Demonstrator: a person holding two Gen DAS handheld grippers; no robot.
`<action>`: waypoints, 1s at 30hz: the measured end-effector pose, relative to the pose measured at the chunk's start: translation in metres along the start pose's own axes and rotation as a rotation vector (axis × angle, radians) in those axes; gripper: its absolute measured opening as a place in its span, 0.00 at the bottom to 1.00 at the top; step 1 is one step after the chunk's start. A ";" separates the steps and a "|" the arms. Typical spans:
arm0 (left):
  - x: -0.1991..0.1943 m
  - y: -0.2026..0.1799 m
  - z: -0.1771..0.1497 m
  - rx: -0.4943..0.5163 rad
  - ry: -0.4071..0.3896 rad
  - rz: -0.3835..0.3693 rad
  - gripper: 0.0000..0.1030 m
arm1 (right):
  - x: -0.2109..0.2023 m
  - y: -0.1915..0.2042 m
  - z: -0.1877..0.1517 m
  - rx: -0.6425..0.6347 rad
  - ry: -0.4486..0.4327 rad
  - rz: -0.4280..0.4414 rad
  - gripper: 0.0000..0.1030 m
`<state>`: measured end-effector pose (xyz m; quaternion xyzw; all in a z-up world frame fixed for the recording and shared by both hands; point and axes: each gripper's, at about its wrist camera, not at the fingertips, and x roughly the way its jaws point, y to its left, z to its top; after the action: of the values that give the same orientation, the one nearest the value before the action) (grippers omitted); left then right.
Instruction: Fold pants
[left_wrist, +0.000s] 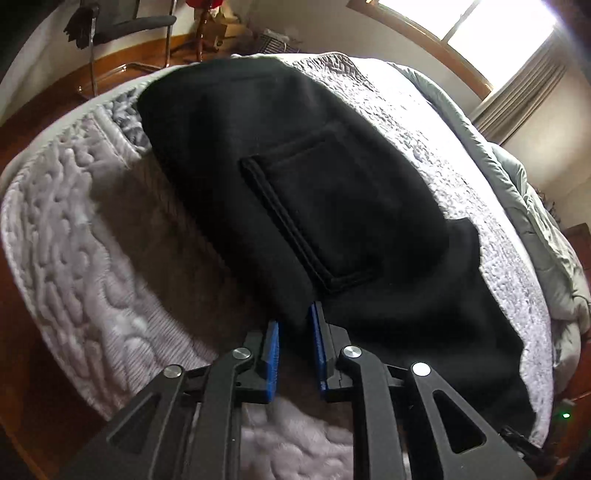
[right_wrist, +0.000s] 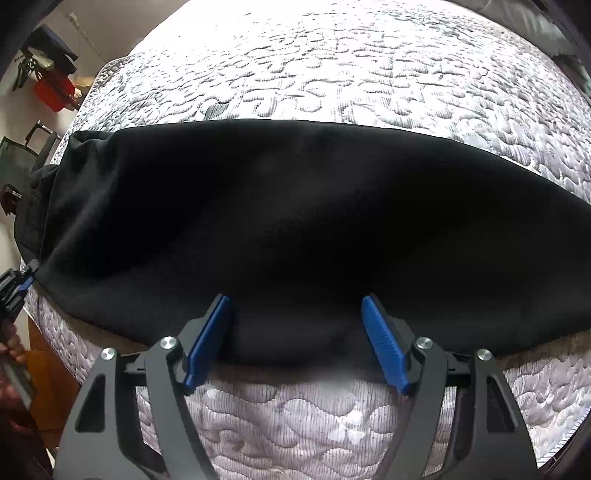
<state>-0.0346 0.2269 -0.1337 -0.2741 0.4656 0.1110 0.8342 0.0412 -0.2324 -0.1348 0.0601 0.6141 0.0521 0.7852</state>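
Black pants (left_wrist: 295, 177) lie flat on a quilted white mattress (left_wrist: 66, 229), a back pocket (left_wrist: 325, 206) facing up. My left gripper (left_wrist: 295, 317) is at the pants' near edge, its blue pads a small gap apart with the hem between them. In the right wrist view the pants (right_wrist: 295, 221) stretch across the mattress (right_wrist: 332, 66). My right gripper (right_wrist: 295, 299) is open wide, with the near edge of the fabric between its pads. The left gripper (right_wrist: 22, 280) shows at the far left at the pants' end.
A grey duvet (left_wrist: 535, 229) is bunched on the far right of the bed. A chair (left_wrist: 122, 26) and wooden floor (left_wrist: 44, 99) lie beyond the bed. A red box (right_wrist: 53, 94) and dark items sit at left. A window (left_wrist: 480, 29) is at upper right.
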 end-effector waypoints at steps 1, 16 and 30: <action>0.002 -0.004 0.001 0.010 -0.003 0.007 0.17 | 0.000 0.001 0.000 -0.004 0.000 -0.005 0.72; -0.040 -0.060 0.031 0.215 -0.076 0.108 0.22 | -0.013 -0.001 0.010 0.019 0.006 0.029 0.69; 0.035 -0.066 0.076 0.328 0.033 0.125 0.32 | 0.001 0.031 0.027 -0.041 0.037 0.078 0.69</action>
<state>0.0678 0.2125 -0.1075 -0.1068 0.5070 0.0807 0.8515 0.0674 -0.2026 -0.1241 0.0670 0.6245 0.0963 0.7721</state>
